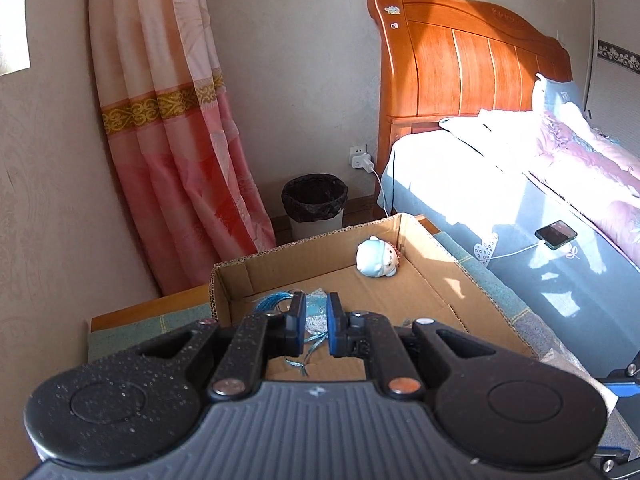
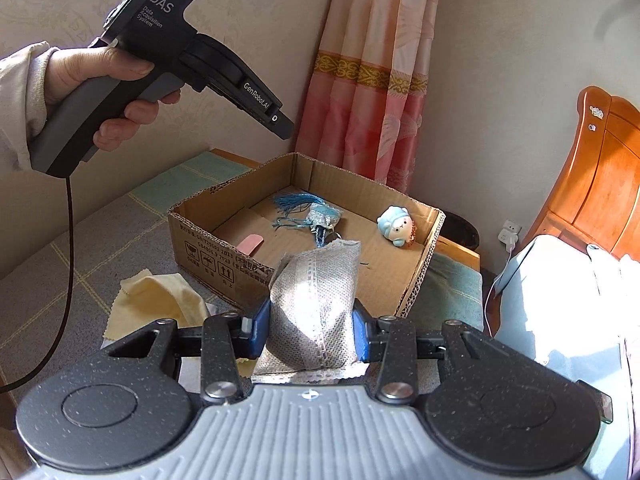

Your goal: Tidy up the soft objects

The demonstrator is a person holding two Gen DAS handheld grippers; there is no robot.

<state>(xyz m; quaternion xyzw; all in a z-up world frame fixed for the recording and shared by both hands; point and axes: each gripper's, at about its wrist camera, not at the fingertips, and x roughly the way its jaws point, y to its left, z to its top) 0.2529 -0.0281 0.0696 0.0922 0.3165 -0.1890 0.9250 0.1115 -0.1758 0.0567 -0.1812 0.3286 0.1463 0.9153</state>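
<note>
An open cardboard box [image 2: 200,236] stands on a low cloth-covered table. Inside lie a blue tasselled sachet [image 2: 320,216], a small blue and white plush toy [image 2: 396,226] at the far right corner and a pink item [image 2: 250,242]. My right gripper [image 2: 310,330] is shut on a grey fabric pouch [image 2: 316,304], held just in front of the box's near wall. My left gripper [image 1: 316,328] hovers above the box with its jaws a little apart and empty, over the sachet [image 1: 314,314]; the plush toy [image 1: 378,258] lies beyond. The left gripper's body [image 2: 192,56] shows in the right wrist view.
A yellow cloth [image 2: 156,300] lies on the table left of the box. A bed [image 1: 540,184] with a wooden headboard stands to the right, a phone [image 1: 556,234] charging on it. A lined waste bin [image 1: 314,204] and a pink curtain [image 1: 172,140] stand behind the box.
</note>
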